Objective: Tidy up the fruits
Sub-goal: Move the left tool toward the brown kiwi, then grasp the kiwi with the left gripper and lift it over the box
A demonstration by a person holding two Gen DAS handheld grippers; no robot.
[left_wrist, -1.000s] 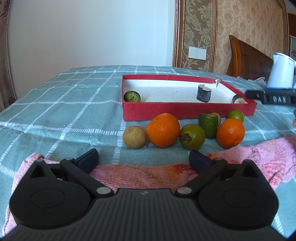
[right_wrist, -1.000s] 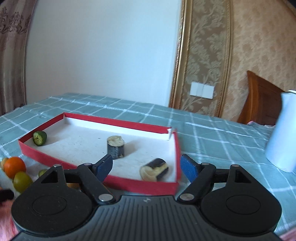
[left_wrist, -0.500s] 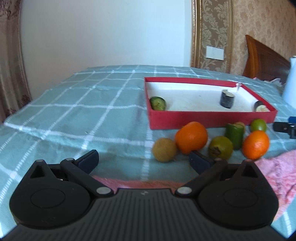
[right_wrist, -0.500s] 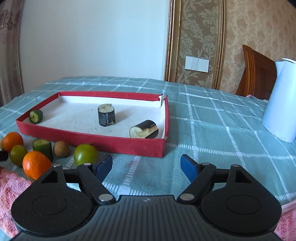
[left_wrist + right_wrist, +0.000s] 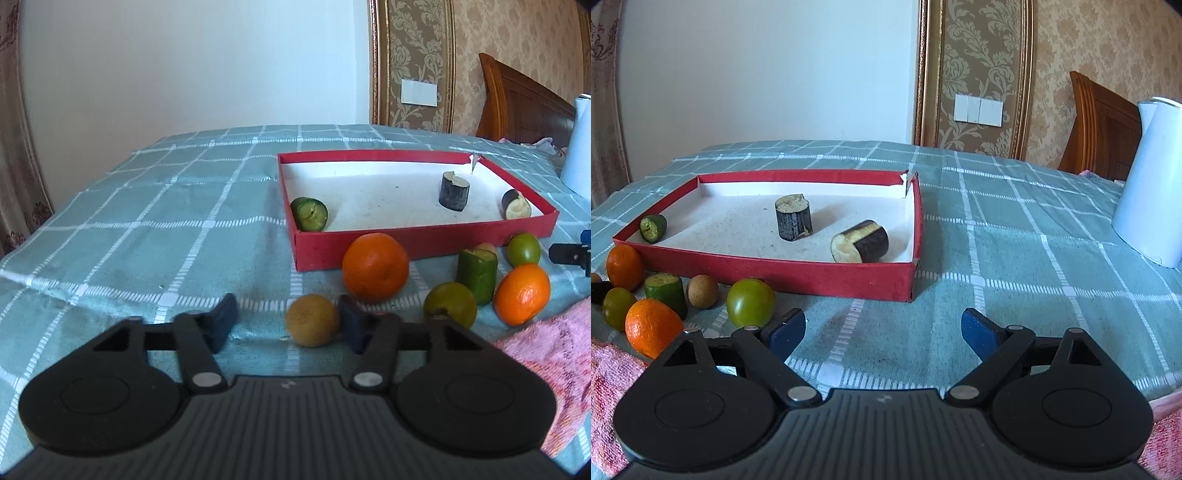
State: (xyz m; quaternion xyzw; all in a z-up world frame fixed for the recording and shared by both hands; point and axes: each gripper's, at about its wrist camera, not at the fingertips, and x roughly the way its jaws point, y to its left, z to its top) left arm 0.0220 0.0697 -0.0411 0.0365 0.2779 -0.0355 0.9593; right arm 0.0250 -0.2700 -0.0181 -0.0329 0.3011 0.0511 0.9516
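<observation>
In the left wrist view, a small brown round fruit (image 5: 313, 320) lies on the checked cloth between the fingers of my left gripper (image 5: 288, 325). Its jaws are closing: the right pad (image 5: 352, 328) is at the fruit's side, while the left pad (image 5: 223, 323) stands clear of it. Behind are two oranges (image 5: 375, 267) (image 5: 521, 293), two green tomatoes (image 5: 450, 304) (image 5: 523, 249) and a cucumber piece (image 5: 476, 275). The red box (image 5: 406, 243) holds a cucumber end (image 5: 309, 214) and two dark eggplant pieces (image 5: 453, 192). My right gripper (image 5: 882, 330) is opening over bare cloth, with nothing between its fingers.
A pink towel (image 5: 554, 362) lies at the near right, beside the fruit row. A white kettle (image 5: 1152, 177) stands on the cloth to the right of the red box (image 5: 812, 275). A wooden headboard and a wall lie beyond the far edge.
The left gripper's fingers have drawn much closer together around the brown fruit, and its view has shifted left off the towel. The right gripper's fingers have spread wider and tipped down toward the cloth.
</observation>
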